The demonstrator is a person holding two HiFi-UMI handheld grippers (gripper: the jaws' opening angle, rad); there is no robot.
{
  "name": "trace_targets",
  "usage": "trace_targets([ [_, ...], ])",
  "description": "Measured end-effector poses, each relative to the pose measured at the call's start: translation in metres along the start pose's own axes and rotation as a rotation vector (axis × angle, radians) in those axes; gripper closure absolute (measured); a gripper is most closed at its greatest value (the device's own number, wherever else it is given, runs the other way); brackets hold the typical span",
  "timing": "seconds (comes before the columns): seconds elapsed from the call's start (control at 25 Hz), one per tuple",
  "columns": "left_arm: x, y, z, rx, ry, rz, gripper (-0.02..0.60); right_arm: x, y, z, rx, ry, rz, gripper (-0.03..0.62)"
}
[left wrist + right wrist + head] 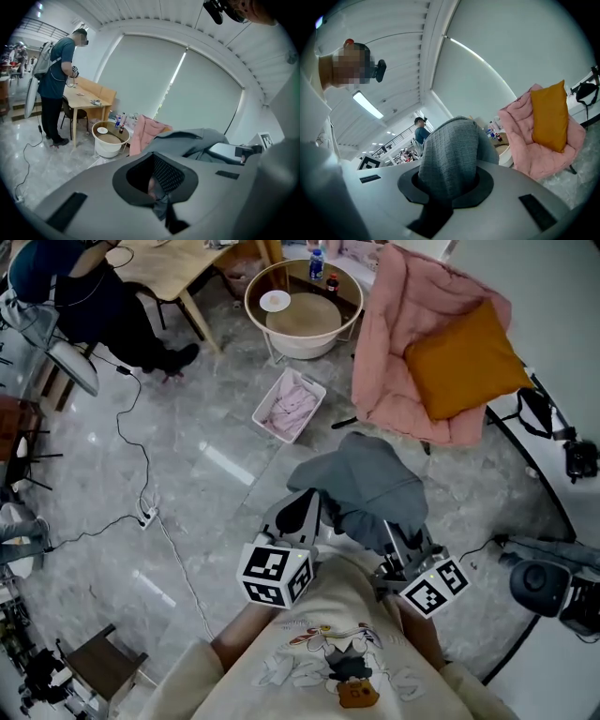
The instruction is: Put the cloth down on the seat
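The pink padded seat (pixel 394 343) is the largest thing in sight and the place the cloth must go. An orange cushion (pixel 464 357) leans against its back, and the padding in front of the cushion is bare.

The grey cloth (pixel 370 479) is held in the air just short of the seat's front edge, not touching it, bunched into a loose hump. It looks like a ribbed knit. I judge it light, limp and in no way fragile, and rough enough not to slip from a pinch. It has no stiffness of its own, so it will sag and fold wherever it is let go.

Two spaced holds along one edge suit it best, and it has them: the left gripper (pixel 314 507) has its jaws closed on a fold on the side away from the seat, and the right gripper (pixel 389 535) has its jaws clamped on a thicker bunch that rises straight up out of them.
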State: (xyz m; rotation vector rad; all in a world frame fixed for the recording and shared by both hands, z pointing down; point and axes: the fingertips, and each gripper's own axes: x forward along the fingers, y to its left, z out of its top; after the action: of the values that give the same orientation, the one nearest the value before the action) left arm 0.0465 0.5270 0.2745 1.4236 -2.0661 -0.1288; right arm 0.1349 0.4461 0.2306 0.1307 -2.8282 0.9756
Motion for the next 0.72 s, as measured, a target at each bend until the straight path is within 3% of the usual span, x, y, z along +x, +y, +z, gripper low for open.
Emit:
trace_targets([
  [0.2,0.030,0.009,0.019,-0.019,0.028,-0.008,0.577,0.034,-0.026,0.017,0.037,0.022,0.002,0.510],
  [0.48,0.121,0.008,0.071,0.024,0.073,-0.039,0.577,0.084,-0.082,0.072,0.063,0.006,0.007,0.510],
  [0.72,0.222,-0.029,0.127,0.133,0.093,-0.083,0.577,0.108,-0.147,0.136,0.060,-0.003,0.010,0.510],
])
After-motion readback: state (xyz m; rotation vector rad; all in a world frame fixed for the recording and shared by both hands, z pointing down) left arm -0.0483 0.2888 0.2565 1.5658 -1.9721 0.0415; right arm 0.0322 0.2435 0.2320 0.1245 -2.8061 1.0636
